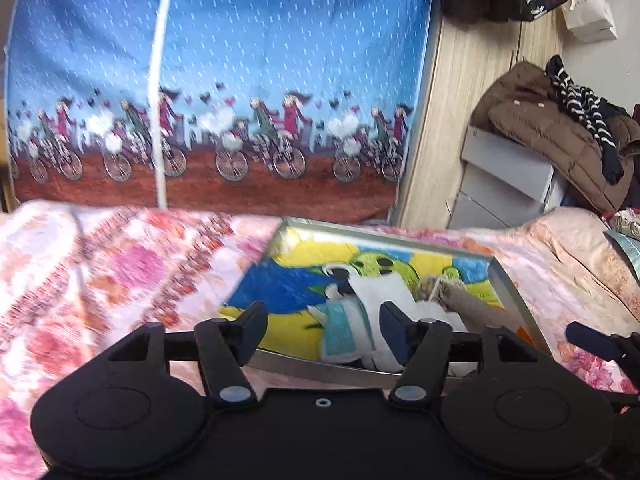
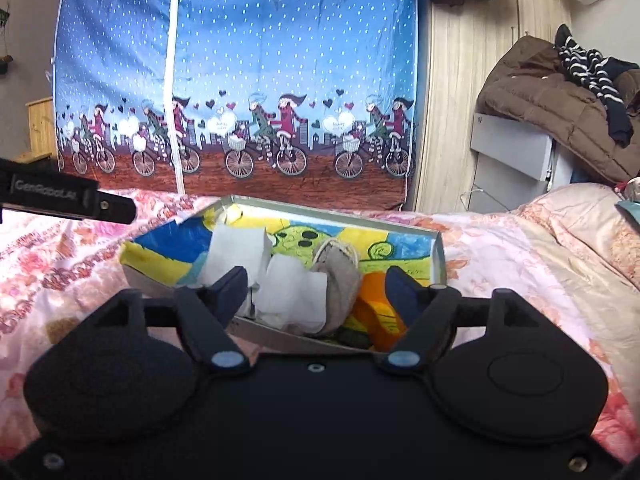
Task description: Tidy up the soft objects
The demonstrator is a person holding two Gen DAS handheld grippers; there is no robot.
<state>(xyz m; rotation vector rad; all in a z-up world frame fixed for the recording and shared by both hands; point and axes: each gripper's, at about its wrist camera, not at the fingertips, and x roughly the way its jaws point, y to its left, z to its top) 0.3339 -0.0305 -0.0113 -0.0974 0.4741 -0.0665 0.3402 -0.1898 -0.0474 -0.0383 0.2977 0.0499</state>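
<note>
A shallow metal-rimmed tray (image 1: 384, 236) (image 2: 332, 216) with a bright cartoon lining lies on the floral quilt (image 1: 100, 272). In it lie white cloths (image 1: 384, 288) (image 2: 292, 292), a teal-and-white piece (image 1: 340, 328), a grey-brown pouch (image 1: 468, 300) (image 2: 340, 280) tied with string, and something orange (image 2: 376, 300). My left gripper (image 1: 322, 316) hovers open over the tray's near edge, nothing between its fingers. My right gripper (image 2: 316, 280) is open too, above the near rim, holding nothing. Each gripper shows at the edge of the other's view.
Behind the bed stands a blue fabric wardrobe (image 1: 240, 80) (image 2: 240, 60) printed with cyclists. A brown jacket (image 1: 552, 132) and striped cloth lie on grey boxes (image 1: 500, 176) at the right. The quilt spreads left and right of the tray.
</note>
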